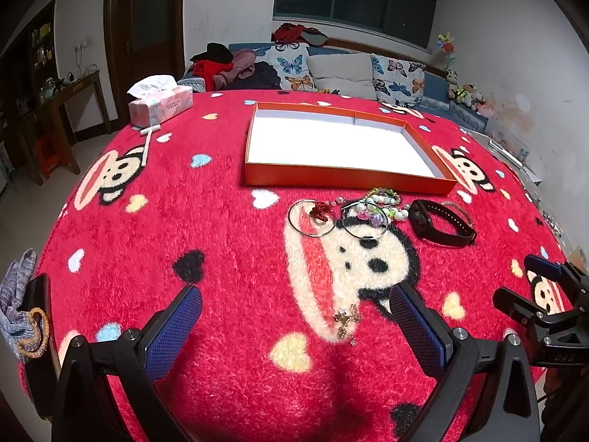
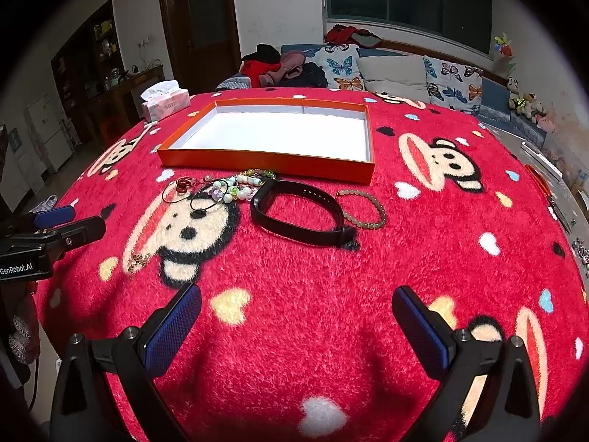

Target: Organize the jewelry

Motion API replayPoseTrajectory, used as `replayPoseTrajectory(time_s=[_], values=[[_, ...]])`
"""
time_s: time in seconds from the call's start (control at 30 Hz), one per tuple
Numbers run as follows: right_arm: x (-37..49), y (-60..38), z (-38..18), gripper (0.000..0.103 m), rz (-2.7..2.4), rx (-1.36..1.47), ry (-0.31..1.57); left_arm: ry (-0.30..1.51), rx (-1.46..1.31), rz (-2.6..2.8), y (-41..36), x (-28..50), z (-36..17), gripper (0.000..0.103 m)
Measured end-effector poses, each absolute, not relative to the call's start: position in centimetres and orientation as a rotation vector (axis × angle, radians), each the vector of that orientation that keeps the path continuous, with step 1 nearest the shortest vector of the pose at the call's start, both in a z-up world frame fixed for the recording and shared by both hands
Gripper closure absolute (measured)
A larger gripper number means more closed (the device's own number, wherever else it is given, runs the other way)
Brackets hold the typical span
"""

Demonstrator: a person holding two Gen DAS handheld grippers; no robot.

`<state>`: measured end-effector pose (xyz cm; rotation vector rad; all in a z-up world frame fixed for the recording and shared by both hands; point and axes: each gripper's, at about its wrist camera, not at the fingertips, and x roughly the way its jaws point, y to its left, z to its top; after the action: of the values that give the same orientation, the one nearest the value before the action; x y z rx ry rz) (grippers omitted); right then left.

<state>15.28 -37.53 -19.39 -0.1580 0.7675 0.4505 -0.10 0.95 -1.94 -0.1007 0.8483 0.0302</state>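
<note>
Left wrist view: our left gripper (image 1: 294, 326) has jaws wide apart, holding nothing, gold charm (image 1: 346, 322) on the red blanket (image 1: 184, 213) between them; bracelets (image 1: 383, 208) and black band (image 1: 441, 223) at 1 o'clock, just short of the orange tray (image 1: 346, 178). Right wrist view: our right gripper (image 2: 296, 318) also gapes with nothing in it, black band (image 2: 298, 213) at 12, brown bead bracelet (image 2: 364, 208) touching its right end, tray (image 2: 265, 162) beyond.

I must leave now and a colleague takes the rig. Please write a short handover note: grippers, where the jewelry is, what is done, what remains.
Left gripper: open, empty, above the gold brooch.
Right gripper: open, empty, over bare blanket.
Orange tray: empty, at the far side.
In front of it lie two wire hoops, the bead bracelets, the black wristband and the beige bead bracelet.
Done: nothing in the tray.
Left: move every piece in.
</note>
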Motion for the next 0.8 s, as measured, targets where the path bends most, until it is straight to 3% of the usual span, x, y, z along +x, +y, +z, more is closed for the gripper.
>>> replayPoseTrajectory(time_s=[0.8], values=[[15.46, -37.41, -19.61, 0.0, 0.457, -0.156, 0.771, 0.859, -0.096, 0.034, 1.13, 0.08, -1.94, 0.0]])
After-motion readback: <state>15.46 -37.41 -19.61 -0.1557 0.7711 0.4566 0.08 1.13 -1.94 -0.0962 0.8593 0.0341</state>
